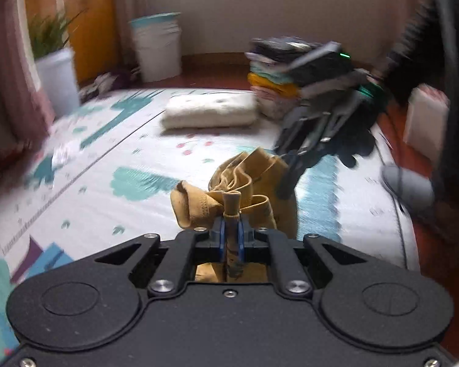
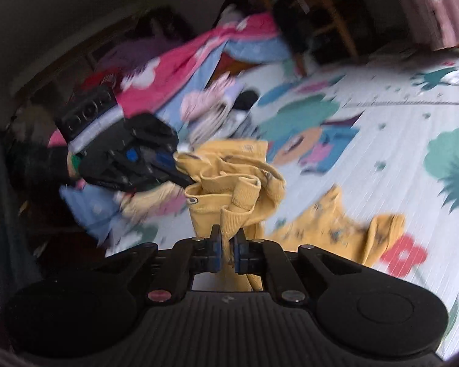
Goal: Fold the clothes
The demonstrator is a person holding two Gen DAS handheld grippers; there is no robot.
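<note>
- Both pairs of jaws are clamped on the same mustard-yellow garment: the left gripper pinches a narrow ribbed edge, the right gripper a cuff-like fold.
- Thin pinches could slip if the hands pull apart sharply, dropping one side into a heap.
- Bunched fabric between the grippers may twist, spoiling a flat fold.
- Speckled with dark marks, the garment hangs crumpled above the patterned play mat, its far end trailing on the mat to the right.
</note>
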